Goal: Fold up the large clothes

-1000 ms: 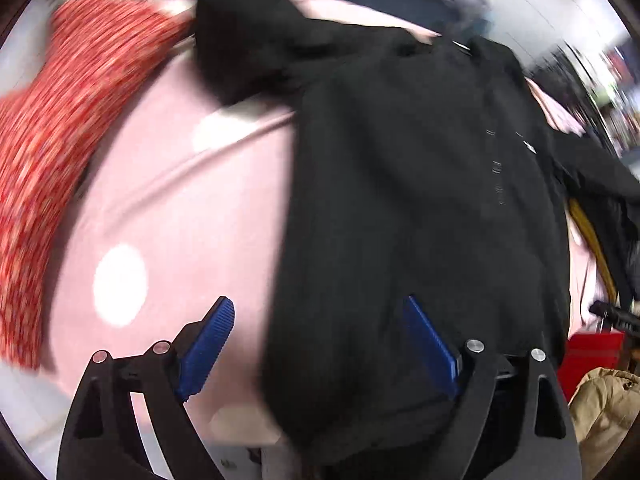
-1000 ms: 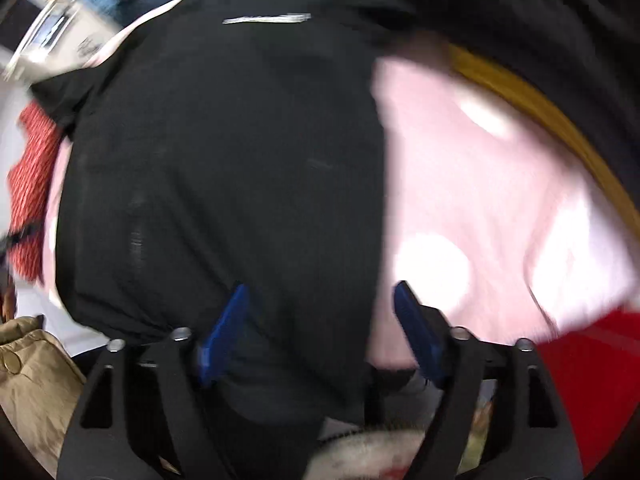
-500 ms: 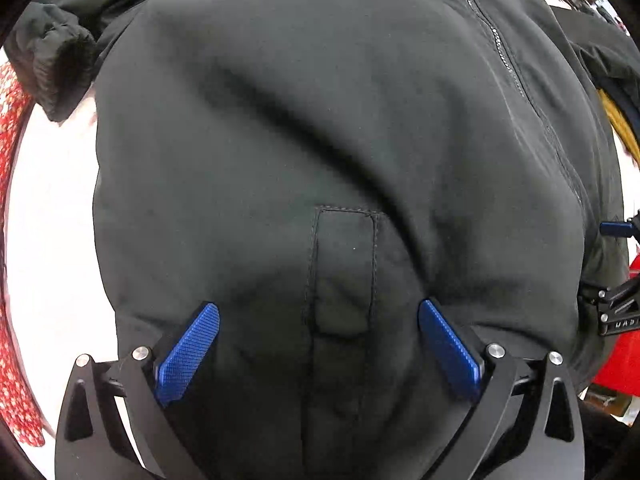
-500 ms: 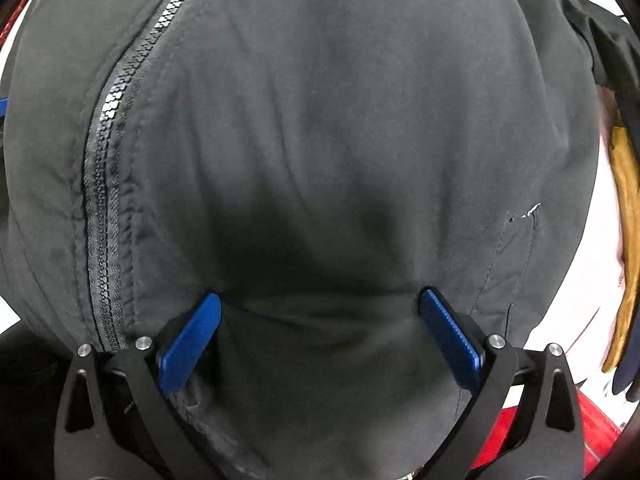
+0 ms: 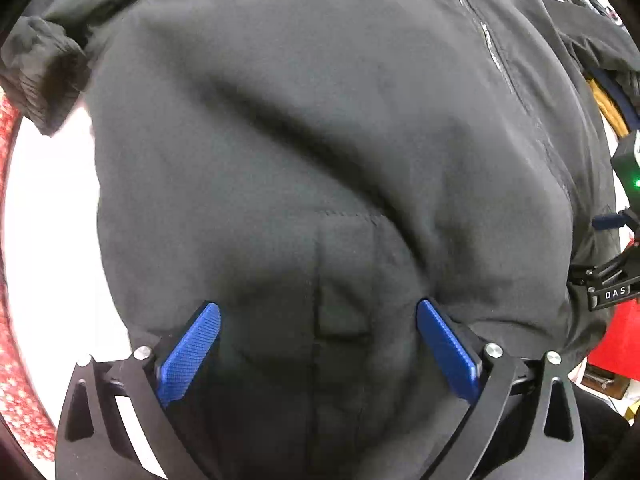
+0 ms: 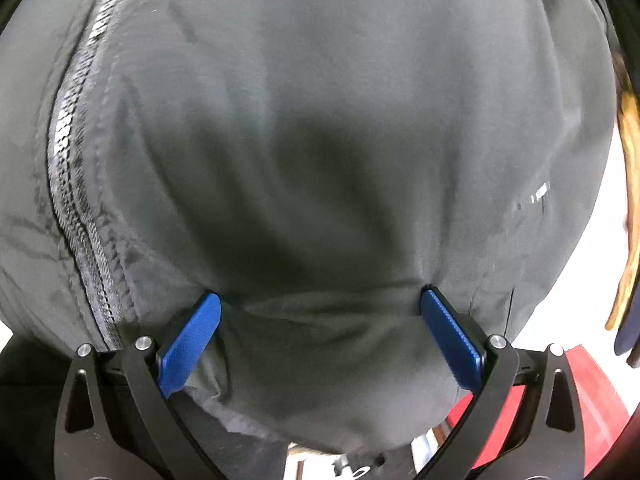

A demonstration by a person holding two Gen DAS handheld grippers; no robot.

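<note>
Pressing on black jacket, L gripper & R gripper jaws both apart, hem between.

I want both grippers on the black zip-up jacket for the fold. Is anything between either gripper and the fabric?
Nothing visible is. The black zip-up jacket fills the view right at the open left gripper, its fabric lying between the blue pads. The open right gripper likewise has the jacket's hem directly between its fingers.

Red patterned fabric curls down the left edge beside a bright white surface. Far right, a mustard-yellow garment peeks out, and a red object sits low at the right.
</note>
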